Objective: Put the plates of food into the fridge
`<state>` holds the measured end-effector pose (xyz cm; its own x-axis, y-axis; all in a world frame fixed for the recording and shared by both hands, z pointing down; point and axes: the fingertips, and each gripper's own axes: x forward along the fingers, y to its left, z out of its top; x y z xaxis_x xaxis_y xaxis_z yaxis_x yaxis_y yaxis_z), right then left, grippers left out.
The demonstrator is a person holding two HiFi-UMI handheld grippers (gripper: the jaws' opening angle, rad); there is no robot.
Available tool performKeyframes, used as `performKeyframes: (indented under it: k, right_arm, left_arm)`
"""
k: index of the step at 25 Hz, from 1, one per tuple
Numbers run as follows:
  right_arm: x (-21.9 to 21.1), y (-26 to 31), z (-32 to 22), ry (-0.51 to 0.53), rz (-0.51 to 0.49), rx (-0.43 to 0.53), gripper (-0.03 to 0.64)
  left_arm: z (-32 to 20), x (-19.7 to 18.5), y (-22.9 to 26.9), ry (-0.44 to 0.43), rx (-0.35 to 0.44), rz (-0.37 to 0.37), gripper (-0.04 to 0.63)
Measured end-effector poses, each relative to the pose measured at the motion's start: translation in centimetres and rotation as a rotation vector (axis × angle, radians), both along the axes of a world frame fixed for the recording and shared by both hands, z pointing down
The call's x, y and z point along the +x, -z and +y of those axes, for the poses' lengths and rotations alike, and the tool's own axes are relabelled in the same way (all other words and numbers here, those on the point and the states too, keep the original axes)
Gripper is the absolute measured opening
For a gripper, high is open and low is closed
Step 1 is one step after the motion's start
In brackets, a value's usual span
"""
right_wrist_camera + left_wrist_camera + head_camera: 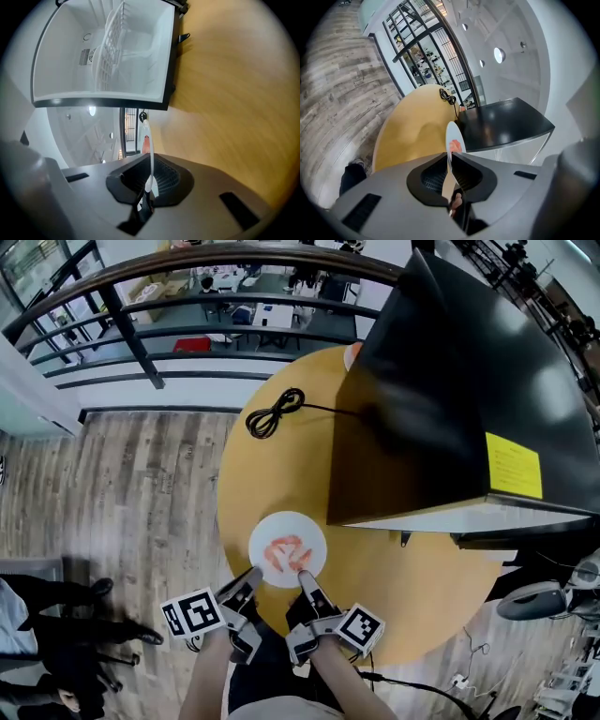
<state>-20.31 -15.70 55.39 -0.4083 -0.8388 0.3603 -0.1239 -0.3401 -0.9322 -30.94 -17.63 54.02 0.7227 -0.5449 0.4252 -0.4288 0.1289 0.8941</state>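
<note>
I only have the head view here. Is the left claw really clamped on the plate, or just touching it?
Observer: Clamped. In the left gripper view the left claw pinches the plate by its rim, between both pads.
Operator: And the right one?
Observer: Same: the right claw is shut on the rim.
Operator: Is the fridge open?
Observer: Yes. The right gripper view looks into its white inside, with a wire shelf.
</note>
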Motion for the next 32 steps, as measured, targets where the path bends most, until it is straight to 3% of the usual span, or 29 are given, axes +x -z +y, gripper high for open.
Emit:
performKeyframes:
  k: [6,21,26,29,32]
  right_arm:
    - [5.0,1.3,3.7,-0.026,-0.028,0.014,0.02]
    - [21.8,1.9,8.3,-0.009,-0.006,0.052,0.02]
    - [25.1,2.8,7.3,-0.016,-0.018,0.086,0.02]
    - [26.8,3.2,5.4,-0.043,-0.02,0.104,0.02]
    - [28.6,2.8,2.9,-0.099,-0.039,0.11,0.02]
  left_arm:
    - [3.5,5.2,1.4,-0.042,0.022,-0.004,0.026]
    - [8.4,21.7,2.3,-0.031,0.122,0.008,0.025]
    - [7.7,25.1,3.5,-0.065,0.2,-0.071,0.029]
    - [6.7,25.7,4.5,-0.071,0.279,-0.164,0.032]
    - [6.1,25.9,5.4,-0.072,0.339,-0.207,0.032]
